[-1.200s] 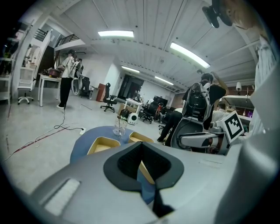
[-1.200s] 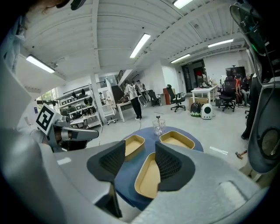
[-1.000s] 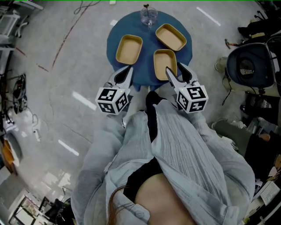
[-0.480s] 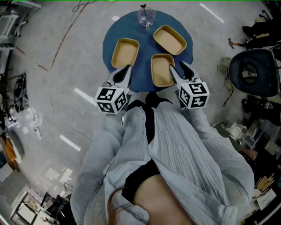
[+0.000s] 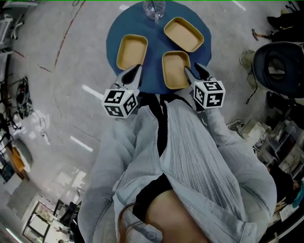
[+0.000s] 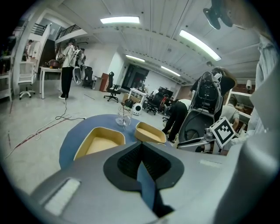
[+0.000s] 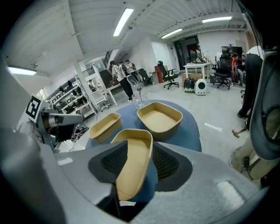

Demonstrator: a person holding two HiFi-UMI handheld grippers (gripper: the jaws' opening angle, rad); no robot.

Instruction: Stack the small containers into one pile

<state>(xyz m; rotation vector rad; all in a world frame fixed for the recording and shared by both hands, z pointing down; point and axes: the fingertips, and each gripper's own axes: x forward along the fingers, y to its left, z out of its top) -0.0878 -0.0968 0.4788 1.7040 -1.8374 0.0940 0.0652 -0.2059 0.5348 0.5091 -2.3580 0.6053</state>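
Note:
Three tan containers sit apart on a round blue table [image 5: 154,47]: one at the left [image 5: 131,51], one near the middle [image 5: 175,70], one at the far right [image 5: 183,34]. My right gripper [image 5: 195,72] hovers at the near container's right side. In the right gripper view this container [image 7: 133,170] shows between its part-open jaws [image 7: 140,146], and I see no pad pressing on it. My left gripper [image 5: 132,76] is at the table's near edge, just short of the left container [image 6: 99,141]. Its jaws [image 6: 141,146] are shut with nothing in them.
A clear glass [image 5: 153,8] stands at the table's far edge. A black office chair [image 5: 278,61] is on the floor at the right. Cables and clutter lie at the left [image 5: 14,95]. People stand far off in the room [image 6: 68,65].
The table has slid up in the head view. Both grippers stay at its near edge. The right gripper now sits a little further right against the near container.

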